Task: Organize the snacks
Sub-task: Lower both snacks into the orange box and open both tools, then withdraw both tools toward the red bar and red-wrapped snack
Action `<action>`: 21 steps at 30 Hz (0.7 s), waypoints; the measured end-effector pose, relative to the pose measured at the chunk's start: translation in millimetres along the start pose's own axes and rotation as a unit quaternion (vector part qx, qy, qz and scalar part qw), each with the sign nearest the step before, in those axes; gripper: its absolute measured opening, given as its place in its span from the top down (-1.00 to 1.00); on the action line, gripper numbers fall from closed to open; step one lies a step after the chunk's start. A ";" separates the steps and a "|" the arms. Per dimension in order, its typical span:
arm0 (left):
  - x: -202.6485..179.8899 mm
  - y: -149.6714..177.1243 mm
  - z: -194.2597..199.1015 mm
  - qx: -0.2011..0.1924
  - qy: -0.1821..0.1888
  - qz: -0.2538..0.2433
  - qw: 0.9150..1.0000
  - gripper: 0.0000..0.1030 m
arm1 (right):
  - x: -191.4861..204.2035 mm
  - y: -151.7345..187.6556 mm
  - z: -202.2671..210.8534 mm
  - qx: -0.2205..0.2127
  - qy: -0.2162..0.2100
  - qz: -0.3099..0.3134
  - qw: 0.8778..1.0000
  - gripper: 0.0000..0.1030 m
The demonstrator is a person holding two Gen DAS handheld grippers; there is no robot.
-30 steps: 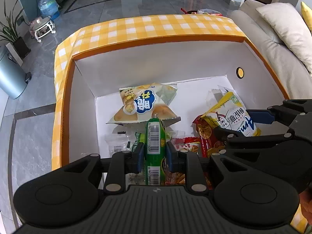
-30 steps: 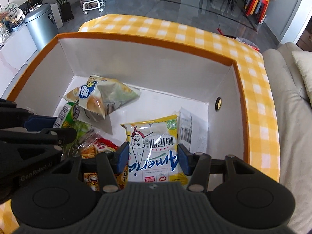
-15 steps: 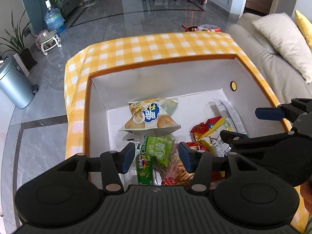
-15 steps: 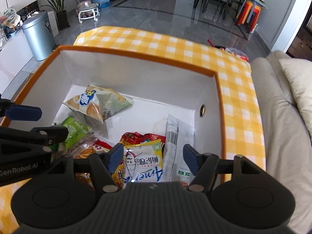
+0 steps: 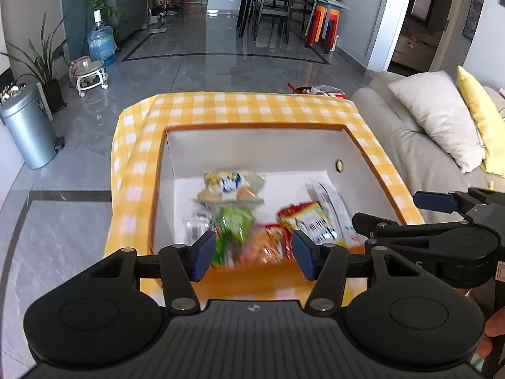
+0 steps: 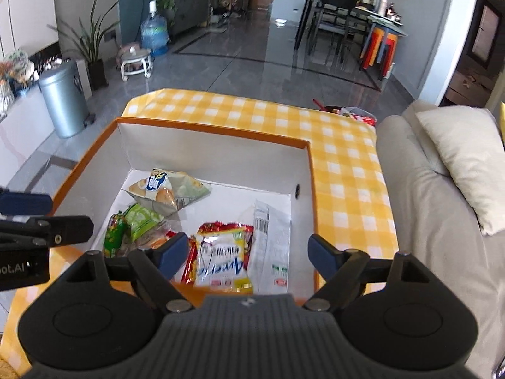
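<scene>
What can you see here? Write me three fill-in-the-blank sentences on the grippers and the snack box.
1. Both the left gripper and the right gripper are ____ and hold nothing.
2. The snack packets lie inside a box whose inner walls are ____.
3. The cloth around the box is checked in white and ____.

Missing words: open; white; yellow

I see snack packets (image 6: 221, 252) lying flat, heaped along the near wall of the box (image 6: 217, 145).
</scene>
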State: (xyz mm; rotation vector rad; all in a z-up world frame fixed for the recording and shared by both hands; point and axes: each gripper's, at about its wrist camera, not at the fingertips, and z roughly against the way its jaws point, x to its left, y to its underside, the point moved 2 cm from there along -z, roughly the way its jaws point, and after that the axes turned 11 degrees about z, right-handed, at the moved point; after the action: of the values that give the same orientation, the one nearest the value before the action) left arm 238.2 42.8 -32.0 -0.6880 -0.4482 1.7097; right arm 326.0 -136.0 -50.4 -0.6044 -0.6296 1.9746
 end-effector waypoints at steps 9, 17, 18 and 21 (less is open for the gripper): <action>-5.5 59.5 13.9 0.007 0.020 0.027 0.999 -0.26 | 0.6 67.3 38.5 -0.015 0.007 -0.056 0.998 -0.56; -13.2 98.8 21.1 0.000 0.031 0.022 0.999 -0.25 | 4.0 129.2 61.2 -0.034 0.015 -0.082 0.996 -0.54; -13.7 104.1 21.4 0.000 0.032 0.022 0.999 -0.25 | 3.5 135.6 62.3 -0.035 0.016 -0.088 0.995 -0.54; -15.2 116.8 20.6 -0.002 0.036 0.020 0.999 -0.25 | 4.5 155.6 63.1 -0.037 0.017 -0.099 0.994 -0.48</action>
State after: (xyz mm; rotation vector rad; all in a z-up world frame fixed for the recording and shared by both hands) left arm 140.5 0.7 -86.3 -0.7629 -0.3912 1.7157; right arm 184.9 -209.2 -104.8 -0.5955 -0.7155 1.7597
